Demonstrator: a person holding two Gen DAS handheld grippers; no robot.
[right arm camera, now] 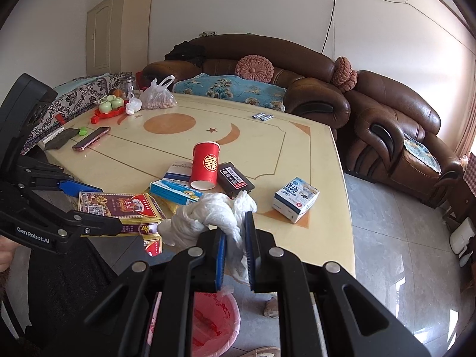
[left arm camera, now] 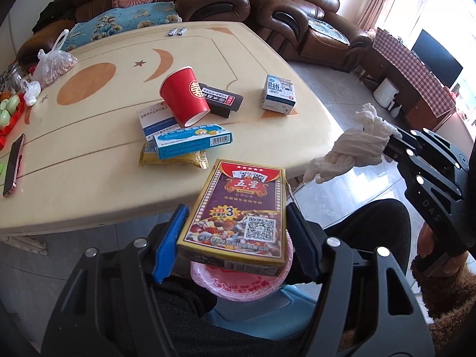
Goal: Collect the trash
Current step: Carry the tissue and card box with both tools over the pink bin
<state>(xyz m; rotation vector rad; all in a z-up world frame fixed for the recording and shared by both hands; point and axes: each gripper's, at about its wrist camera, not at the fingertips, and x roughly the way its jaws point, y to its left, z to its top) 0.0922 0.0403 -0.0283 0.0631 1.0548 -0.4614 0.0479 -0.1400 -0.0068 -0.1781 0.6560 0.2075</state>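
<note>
Both claws loaded: my left gripper [left arm camera: 235, 235] is clamped on the card box [left arm camera: 238, 211], my right gripper [right arm camera: 236, 250] pinched tight on the tissue wad [right arm camera: 208, 217], both just off the table's [left arm camera: 89, 178] near edge, so I'd centre each over the pink-lined bin [right arm camera: 214, 321] before opening.

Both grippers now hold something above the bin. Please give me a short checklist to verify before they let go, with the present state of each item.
1. Left gripper holds the playing card box between both pads: ok.
2. Right gripper is shut on the crumpled white tissue: ok.
3. Bin with pink liner is open and under the card box: ok.
4. Tissue is over the bin opening: cannot tell; the bin shows below the right gripper, but part of the tissue hangs forward over the table.
5. The two grippers are apart, with no contact: ok.
6. Room in the bin for both things: cannot tell; its depth is hidden.
</note>
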